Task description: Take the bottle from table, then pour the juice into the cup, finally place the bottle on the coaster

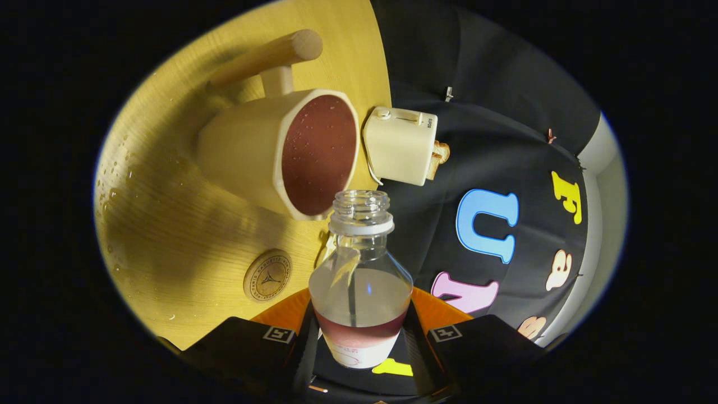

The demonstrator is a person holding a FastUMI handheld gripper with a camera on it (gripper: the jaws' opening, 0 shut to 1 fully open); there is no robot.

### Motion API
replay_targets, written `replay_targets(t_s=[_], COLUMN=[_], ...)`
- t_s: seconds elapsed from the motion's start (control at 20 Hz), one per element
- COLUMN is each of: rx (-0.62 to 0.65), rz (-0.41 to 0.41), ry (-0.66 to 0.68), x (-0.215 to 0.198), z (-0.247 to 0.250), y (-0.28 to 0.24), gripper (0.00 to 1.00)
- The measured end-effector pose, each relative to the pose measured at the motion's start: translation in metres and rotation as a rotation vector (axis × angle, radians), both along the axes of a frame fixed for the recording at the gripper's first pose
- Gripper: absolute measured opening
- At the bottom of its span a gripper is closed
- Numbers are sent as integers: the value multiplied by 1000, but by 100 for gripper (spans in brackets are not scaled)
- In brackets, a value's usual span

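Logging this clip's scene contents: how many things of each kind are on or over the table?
Bottle, held between the gripper fingers: 1
Cup with juice: 1
Coaster: 1
Toaster: 1
Total: 4

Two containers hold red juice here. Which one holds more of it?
The cream cup beyond the fingers: juice reaches almost to its rim. The clear bottle, clamped in the gripper, keeps only a shallow red layer near its base.
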State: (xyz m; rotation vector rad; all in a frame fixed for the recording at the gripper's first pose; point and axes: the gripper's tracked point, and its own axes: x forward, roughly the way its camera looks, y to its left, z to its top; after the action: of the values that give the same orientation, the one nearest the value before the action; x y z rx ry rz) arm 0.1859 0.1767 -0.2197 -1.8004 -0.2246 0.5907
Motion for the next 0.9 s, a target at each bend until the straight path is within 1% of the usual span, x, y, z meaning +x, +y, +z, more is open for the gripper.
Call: replay_targets(t_s=[0.2,0.4,0.6,0.9], rx=[-31,-68,-97,-127], rz=[9,44,38,64], ry=[-3,-26,-27,-41], x=[6,10,14,14], z=[1,4,2,3], y=[3,6,1,3], gripper=[72,72,72,72])
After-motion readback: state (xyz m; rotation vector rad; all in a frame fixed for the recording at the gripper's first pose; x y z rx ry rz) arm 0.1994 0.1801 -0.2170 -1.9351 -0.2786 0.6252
